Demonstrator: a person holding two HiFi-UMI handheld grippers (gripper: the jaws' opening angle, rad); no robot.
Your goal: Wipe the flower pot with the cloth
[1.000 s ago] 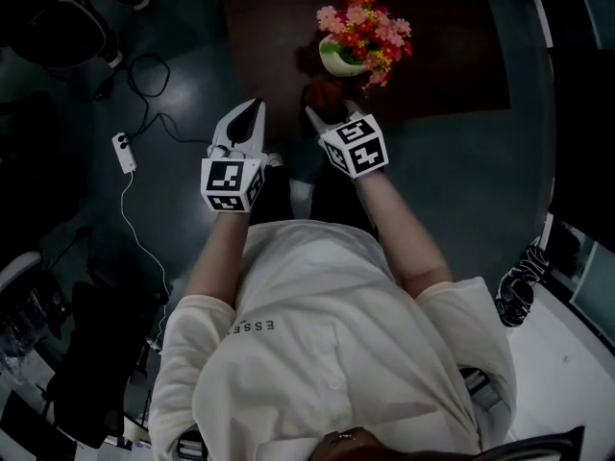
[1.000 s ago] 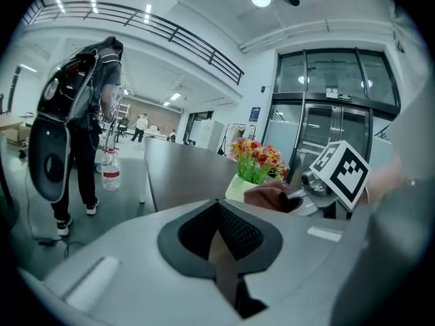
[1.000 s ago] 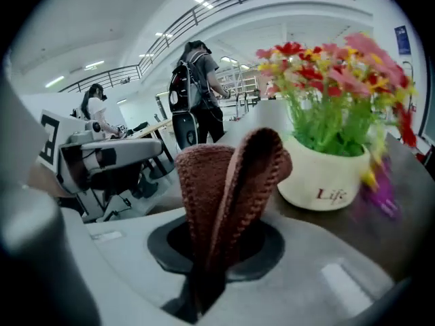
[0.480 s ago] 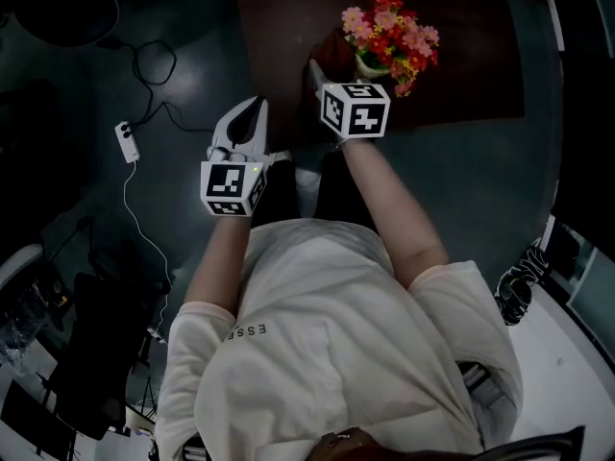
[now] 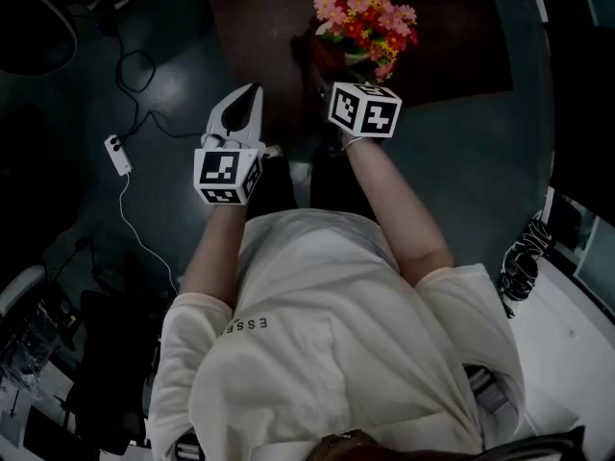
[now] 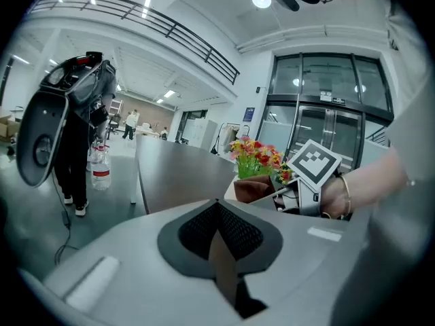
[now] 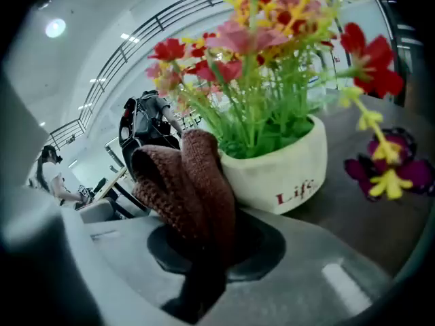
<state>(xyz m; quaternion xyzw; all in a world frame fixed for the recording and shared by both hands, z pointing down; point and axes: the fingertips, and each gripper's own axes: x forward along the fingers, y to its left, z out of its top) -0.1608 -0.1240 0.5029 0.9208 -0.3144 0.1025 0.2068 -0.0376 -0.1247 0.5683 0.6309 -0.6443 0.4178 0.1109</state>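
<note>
Flower pot point(image 7: 279, 172): cloth point(image 7: 183, 182) against side, clamped in right gripper point(image 7: 211, 246) fingers; left gripper point(image 6: 219, 240) fingers together.

On the dark floor to your left lies a white power strip point(image 5: 117, 154), its white cable point(image 5: 125, 209) trailing back toward you, with black cables point(image 5: 128, 75) looped beyond it. A dark brown table point(image 5: 259, 27) stands ahead of you. Left of it stand two clear bottles point(image 6: 100, 172) with red labels, and glass doors point(image 6: 326, 107) rise behind
</note>
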